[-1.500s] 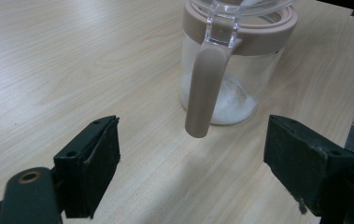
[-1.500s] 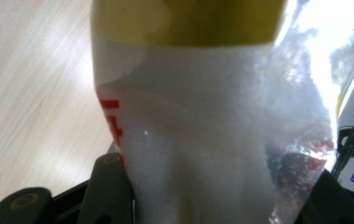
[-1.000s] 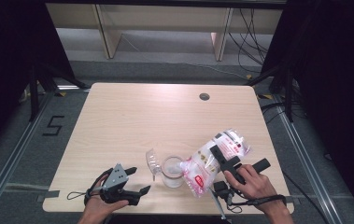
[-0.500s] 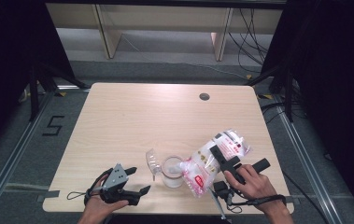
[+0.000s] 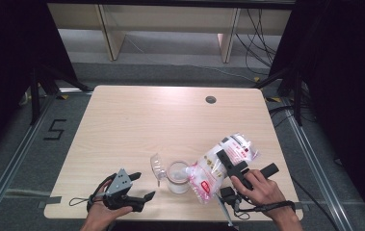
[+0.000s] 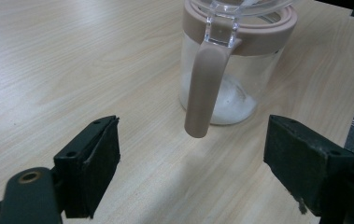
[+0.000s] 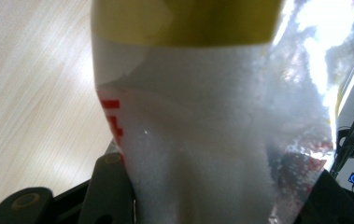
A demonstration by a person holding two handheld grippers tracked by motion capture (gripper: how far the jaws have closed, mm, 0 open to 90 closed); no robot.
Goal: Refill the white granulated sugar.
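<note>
Two grippers work at the near edge of the table [image 5: 136, 125]. Right gripper [image 5: 228, 161] clamps a clear bag [image 5: 221, 166] of white grains with red print, its jaws pressed on either side of the bag; the bag is tilted, its lower end down over the jar [image 5: 177, 175]. In the right gripper view the bag [image 7: 212, 140] stands between the black jaws, a yellow band across its top. Left gripper [image 5: 139, 187] rests near the table's front edge, just left of the jar, jaws wide apart and holding nothing. In the left gripper view the jar [image 6: 233, 70] shows a pinkish rim and handle [image 6: 205, 84], with white grains on its bottom.
</note>
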